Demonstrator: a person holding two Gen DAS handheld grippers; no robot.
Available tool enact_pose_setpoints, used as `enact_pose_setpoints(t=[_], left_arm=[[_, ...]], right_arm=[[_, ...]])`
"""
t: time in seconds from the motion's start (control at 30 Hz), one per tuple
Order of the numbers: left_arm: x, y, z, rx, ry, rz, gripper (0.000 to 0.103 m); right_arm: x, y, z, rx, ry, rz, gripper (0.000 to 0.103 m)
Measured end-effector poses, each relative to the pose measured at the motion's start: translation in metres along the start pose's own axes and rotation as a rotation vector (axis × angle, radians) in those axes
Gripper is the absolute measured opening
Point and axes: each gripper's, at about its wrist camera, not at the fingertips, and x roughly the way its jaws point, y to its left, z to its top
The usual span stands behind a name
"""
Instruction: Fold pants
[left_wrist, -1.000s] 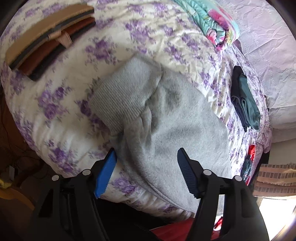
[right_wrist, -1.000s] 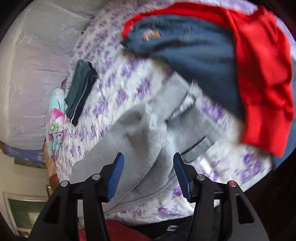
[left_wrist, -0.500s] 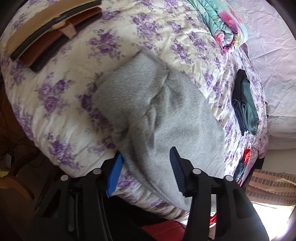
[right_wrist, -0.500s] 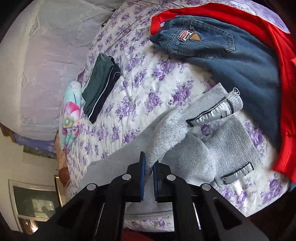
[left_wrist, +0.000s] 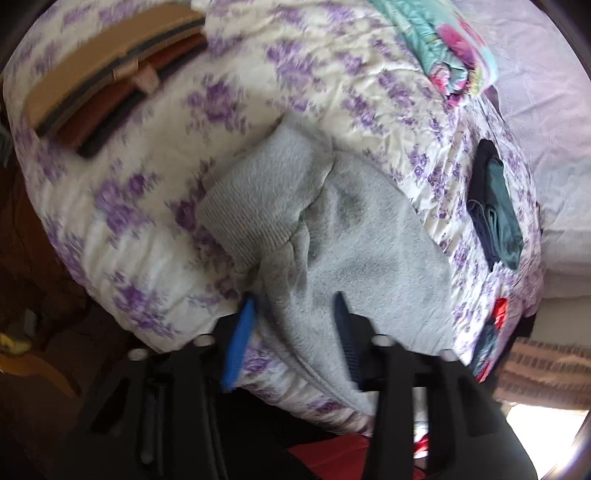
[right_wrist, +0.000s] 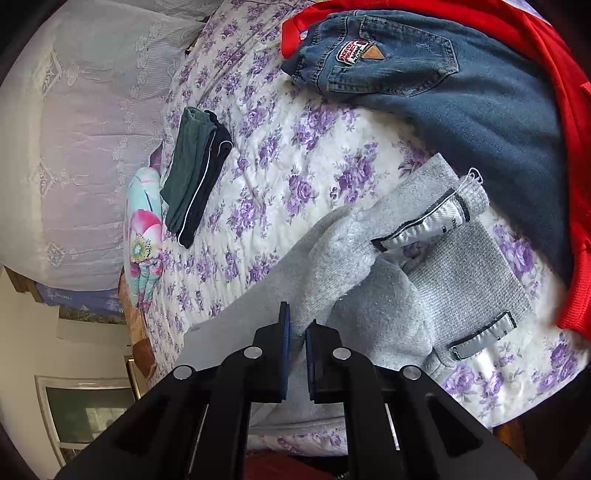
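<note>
Grey fleece pants (left_wrist: 362, 243) lie on the purple-flowered quilt (left_wrist: 155, 199) near the bed's edge. In the left wrist view their ribbed cuff (left_wrist: 243, 218) points up-left, and my left gripper (left_wrist: 295, 332) has its blue-padded jaws partly closed around the leg's edge fabric, still with a gap. In the right wrist view the other end of the pants (right_wrist: 369, 291), with ribbed cuffs and grey-white tape tabs, lies bunched. My right gripper (right_wrist: 297, 343) is shut on a raised fold of the grey fabric.
Folded dark green pants (right_wrist: 194, 173) lie further in on the quilt. Blue jeans (right_wrist: 424, 81) on a red garment (right_wrist: 554, 96) lie at the right. A stack of folded brown and tan clothes (left_wrist: 107, 85) and a turquoise flowered pillow (left_wrist: 450, 48) sit beyond.
My right gripper went from open to shut on a fold of the grey pants and lifted it slightly. My left gripper's jaws narrowed around the leg's edge.
</note>
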Motion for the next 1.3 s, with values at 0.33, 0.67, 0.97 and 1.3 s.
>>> enact_pose_setpoints(t=[0.33,0.67,0.97,1.3], left_arm=[[-0.018,-0.013,0.019,-0.030,-0.042,-0.151,0.007],[-0.020,-0.120,0.094,0.113,-0.181,-0.218,0.007],[0.054,-0.155,0.175,0.055,-0.227,-0.036,0.008],[0.030,-0.157,0.129,0.239,-0.264,-0.029,0.046]], right_arm=[[-0.015,0.022,0.018,-0.032,-0.046,0.053,0.008],[0.025,0.091,0.112,-0.115,-0.113,0.121,0.008],[0.123,0.117,0.189,-0.135,-0.146,-0.151,0.070],[0.102,0.045,0.158,-0.001,-0.145,-0.119,0.070]])
